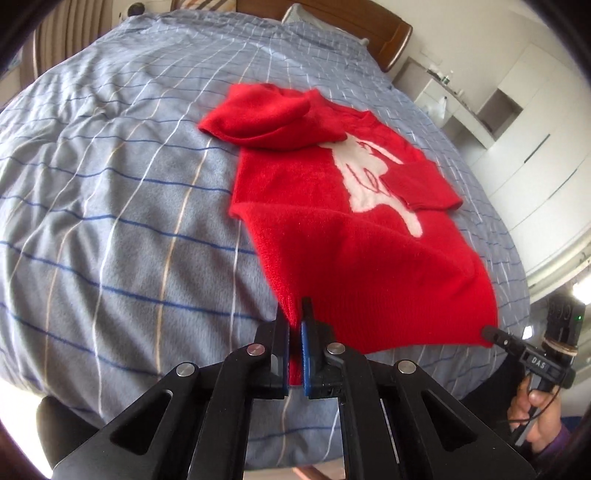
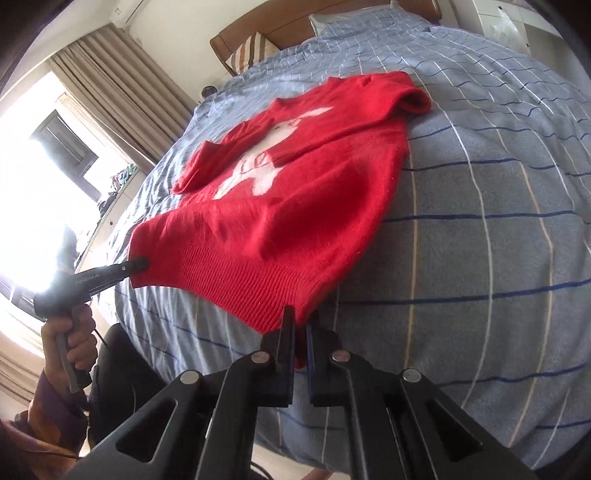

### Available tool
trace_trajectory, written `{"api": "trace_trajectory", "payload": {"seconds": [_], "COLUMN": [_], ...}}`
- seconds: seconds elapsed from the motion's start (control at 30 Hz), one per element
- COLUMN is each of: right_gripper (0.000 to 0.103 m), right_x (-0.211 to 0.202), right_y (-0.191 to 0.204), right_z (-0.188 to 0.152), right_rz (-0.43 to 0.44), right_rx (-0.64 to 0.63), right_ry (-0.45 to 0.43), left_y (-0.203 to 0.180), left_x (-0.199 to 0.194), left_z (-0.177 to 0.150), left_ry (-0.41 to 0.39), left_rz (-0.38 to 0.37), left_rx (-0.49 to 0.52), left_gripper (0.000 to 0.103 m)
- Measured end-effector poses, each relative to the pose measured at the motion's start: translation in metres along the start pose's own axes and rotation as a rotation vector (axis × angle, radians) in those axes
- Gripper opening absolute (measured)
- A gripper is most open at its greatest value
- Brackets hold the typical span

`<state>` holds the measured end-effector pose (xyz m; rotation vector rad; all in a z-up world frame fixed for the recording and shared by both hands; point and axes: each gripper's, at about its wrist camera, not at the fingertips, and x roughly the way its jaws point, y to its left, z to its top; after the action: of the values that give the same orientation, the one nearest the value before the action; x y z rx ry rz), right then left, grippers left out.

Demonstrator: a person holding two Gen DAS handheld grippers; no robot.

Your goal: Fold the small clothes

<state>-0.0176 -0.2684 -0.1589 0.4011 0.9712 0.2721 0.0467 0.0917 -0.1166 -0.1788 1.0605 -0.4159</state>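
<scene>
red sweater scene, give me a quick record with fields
garment: red sweater with a white figure on the front
surface: blue checked bedspread
sleeves: both folded in over the body
hem: lifted, stretched between the two corners
left hand-held gripper: shut on one hem corner
right hand-held gripper: shut on the other hem corner
behind: wooden headboard, striped pillow

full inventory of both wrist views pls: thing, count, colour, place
sweater: 1, red with white figure, flat on the bed, both sleeves folded in, hem lifted
duvet: 1, blue-grey check, covers the bed
headboard: 1, brown wood, far end
striped pillow: 1, by the headboard
curtains: beige, at the window
cabinets: white, along the wall
left gripper: black, jaws shut on one hem corner
right gripper: black, jaws shut on the other corner
</scene>
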Motion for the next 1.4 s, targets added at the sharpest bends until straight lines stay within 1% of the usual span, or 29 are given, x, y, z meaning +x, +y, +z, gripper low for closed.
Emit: {"api": "trace_trajectory", "payload": {"seconds": [0.07, 0.13, 0.23, 0.3, 0.4, 0.47, 0.5, 0.57, 0.67, 0.77, 0.9, 0.97, 1.0, 1.03, 1.07, 1.1, 1.13, 1.2, 1.27, 1.33, 1.37, 1.4], "right_gripper": [0.005, 0.005, 0.005, 0.005, 0.005, 0.004, 0.004, 0.004, 0.004, 0.004, 0.004, 0.005, 0.006, 0.014, 0.024, 0.029, 0.035, 0.036, 0.036, 0.037, 0.038, 0.040], "right_x": [-0.016, -0.025, -0.020, -0.010, 0.000, 0.005, 0.010, 0.028, 0.045, 0.045, 0.044, 0.045, 0.043, 0.043, 0.042, 0.039, 0.034, 0.019, -0.005, -0.030, -0.040, -0.046], "right_y": [0.003, 0.002, -0.007, -0.013, -0.017, -0.018, -0.020, -0.027, -0.037, -0.034, -0.033, -0.028, -0.027, -0.024, -0.023, -0.023, -0.021, -0.021, -0.018, -0.010, -0.003, 0.004], "right_z": [-0.004, -0.011, -0.017, -0.019, -0.023, -0.024, -0.025, -0.029, -0.036, -0.035, -0.038, -0.038, -0.039, -0.039, -0.040, -0.042, -0.043, -0.045, -0.037, -0.016, -0.003, 0.013], "right_rz": [-0.014, -0.042, -0.094, -0.129, -0.181, -0.202, -0.218, -0.258, -0.264, -0.278, -0.286, -0.294, -0.300, -0.299, -0.303, -0.305, -0.311, -0.350, -0.427, -0.516, -0.549, -0.568], "right_rx": [-0.021, -0.030, -0.021, -0.017, -0.020, -0.027, -0.030, -0.029, 0.009, 0.009, 0.009, -0.001, -0.006, -0.009, -0.009, -0.008, -0.010, -0.041, -0.097, -0.180, -0.227, -0.273], "right_ry": [0.036, 0.070, 0.112, 0.127, 0.142, 0.155, 0.157, 0.168, 0.176, 0.165, 0.156, 0.152, 0.151, 0.155, 0.168, 0.182, 0.193, 0.204, 0.173, 0.112, 0.080, 0.050], "left_y": [-0.002, -0.002, -0.001, 0.004, 0.010, 0.011, 0.011, 0.015, 0.013, 0.011, 0.010, 0.008, 0.008, 0.007, 0.006, 0.004, 0.003, 0.002, 0.002, 0.003, 0.003, 0.004], "left_x": [-0.009, -0.006, 0.013, 0.023, 0.025, 0.028, 0.034, 0.050, 0.057, 0.057, 0.052, 0.049, 0.045, 0.040, 0.035, 0.029, 0.021, 0.000, -0.024, -0.042, -0.048, -0.052], "left_z": [-0.014, -0.027, -0.039, -0.044, -0.046, -0.047, -0.048, -0.053, -0.057, -0.058, -0.061, -0.061, -0.064, -0.066, -0.069, -0.070, -0.072, -0.071, -0.062, -0.045, -0.036, -0.029], "left_ry": [0.038, 0.074, 0.116, 0.134, 0.132, 0.124, 0.122, 0.142, 0.125, 0.110, 0.100, 0.102, 0.103, 0.102, 0.099, 0.094, 0.086, 0.041, -0.036, -0.124, -0.173, -0.218], "left_rz": [0.011, 0.022, 0.077, 0.091, 0.116, 0.158, 0.185, 0.208, 0.243, 0.262, 0.281, 0.290, 0.297, 0.301, 0.308, 0.319, 0.331, 0.355, 0.381, 0.399, 0.399, 0.396], "left_rx": [0.018, 0.017, 0.014, -0.018, -0.054, -0.042, -0.031, -0.042, -0.030, -0.026, -0.030, -0.035, -0.034, -0.032, -0.031, -0.027, -0.019, -0.003, 0.002, -0.010, -0.024, -0.038], "left_gripper": [0.003, 0.003, 0.003, 0.002, 0.002, 0.002, 0.002, 0.002, 0.002, 0.002, 0.006, 0.015, 0.029, 0.049, 0.057, 0.064, 0.064, 0.064, 0.065, 0.075, 0.078, 0.083]}}
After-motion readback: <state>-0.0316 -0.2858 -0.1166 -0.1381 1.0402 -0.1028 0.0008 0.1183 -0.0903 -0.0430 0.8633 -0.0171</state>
